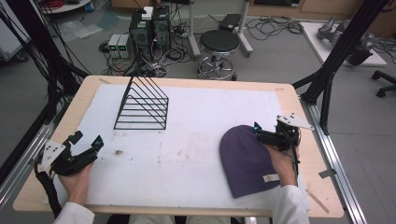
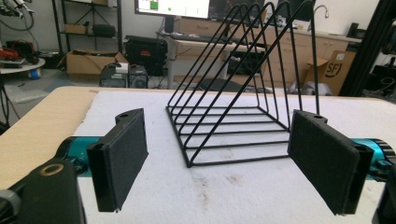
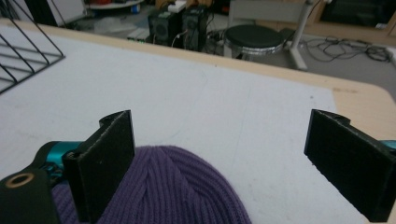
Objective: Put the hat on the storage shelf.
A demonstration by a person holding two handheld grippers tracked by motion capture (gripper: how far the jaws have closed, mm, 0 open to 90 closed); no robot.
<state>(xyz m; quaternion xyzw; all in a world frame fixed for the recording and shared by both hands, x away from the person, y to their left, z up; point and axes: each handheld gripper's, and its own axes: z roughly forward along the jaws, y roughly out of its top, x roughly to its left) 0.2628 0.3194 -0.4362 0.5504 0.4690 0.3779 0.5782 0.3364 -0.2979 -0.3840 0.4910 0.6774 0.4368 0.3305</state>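
The purple hat (image 1: 247, 161) lay on the white mat (image 1: 187, 154) at the counter's (image 1: 299, 98) right. The right tongs (image 1: 271, 135) stood wide over its crown, empty. The left tongs (image 2: 224, 163), wide, faced the wire rack (image 2: 233, 116). Beyond it, a cardboard box (image 2: 338, 70) read "SF".

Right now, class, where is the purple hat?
In the high view the hat lies flat on the table's near right, under the right tool, well right of the rack.

Purple ribbed beanie (image 1: 246, 161); black wire rack (image 1: 142, 105); white mat (image 1: 196, 140); tan table (image 1: 65, 109).
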